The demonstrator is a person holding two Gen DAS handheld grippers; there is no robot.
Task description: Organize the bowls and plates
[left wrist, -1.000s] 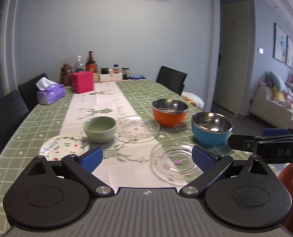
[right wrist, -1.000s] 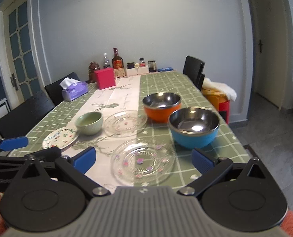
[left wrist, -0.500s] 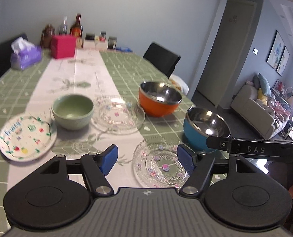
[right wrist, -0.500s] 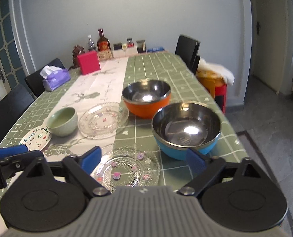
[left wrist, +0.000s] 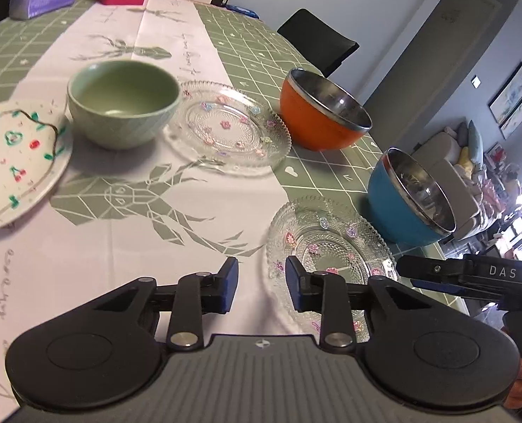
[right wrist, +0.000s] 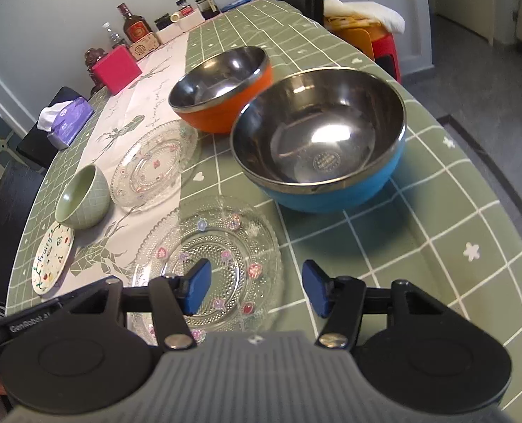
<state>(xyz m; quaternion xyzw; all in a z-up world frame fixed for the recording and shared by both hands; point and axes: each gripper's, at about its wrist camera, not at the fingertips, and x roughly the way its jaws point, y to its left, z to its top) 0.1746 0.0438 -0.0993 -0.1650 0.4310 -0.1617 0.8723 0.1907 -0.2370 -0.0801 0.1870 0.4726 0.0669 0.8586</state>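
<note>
Dining table (left wrist: 247, 38), green checked cloth with a white deer-print runner (left wrist: 127, 211) down its length.

Near glass plate (right wrist: 208, 261): clear, beaded, small flower motifs; lies at the near edge of the table, partly on the runner, partly on the green cloth. Blue bowl (right wrist: 324, 141): steel-lined, upright, just beyond and right of that plate. Orange bowl (right wrist: 222, 88): steel-lined, upright, farther back and left of the blue one, the two close together. Far glass plate (left wrist: 229, 127): same pattern, left of the orange bowl. Green ceramic bowl (left wrist: 123, 102): upright, just left of the far glass plate. Painted white plate (left wrist: 11, 162): fruit and leaf decoration, leftmost, beside the green bowl.

Left gripper (left wrist: 261, 285): jaws apart with a narrow gap, holding nothing, poised above the left rim of the near glass plate. Right gripper (right wrist: 257, 287): jaws spread wider, holding nothing, over the right half of the same plate, with the blue bowl ahead of it.

Far end of table: pink box (right wrist: 116, 68), purple tissue box (right wrist: 69, 120), liquor bottle (right wrist: 134, 26), small jars (right wrist: 187, 8). Black chairs (left wrist: 317, 40) stand around the table.
</note>
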